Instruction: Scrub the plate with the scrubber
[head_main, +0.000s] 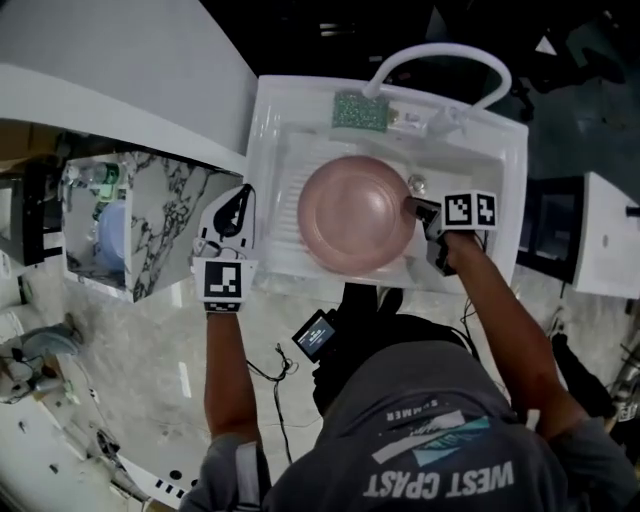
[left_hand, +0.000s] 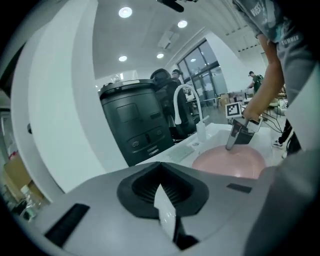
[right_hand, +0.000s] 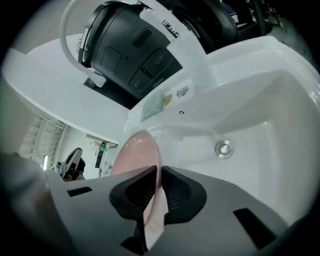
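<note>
The right gripper (head_main: 417, 210) pinches the right rim of the pink plate (head_main: 355, 215) in the sink (head_main: 502, 170). The left gripper (head_main: 238, 206), left of the sink, has its jaws together and holds nothing.

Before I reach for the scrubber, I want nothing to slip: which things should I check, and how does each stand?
1. Plate gripped: the right gripper is clamped on the right rim of the pink plate. Ok.
2. Plate over the basin: it sits inside the sink, not past its edge. Ok.
3. Scrubber within reach: the green scrubber lies free on the sink's back ledge. Ok.
4. Left gripper free: the left gripper holds nothing and hangs outside the sink's left edge. Ok.
5. Left jaws ready to pick: they are shut and must open first. Not ok.
6. Plate wet or soapy: cannot tell.
</note>
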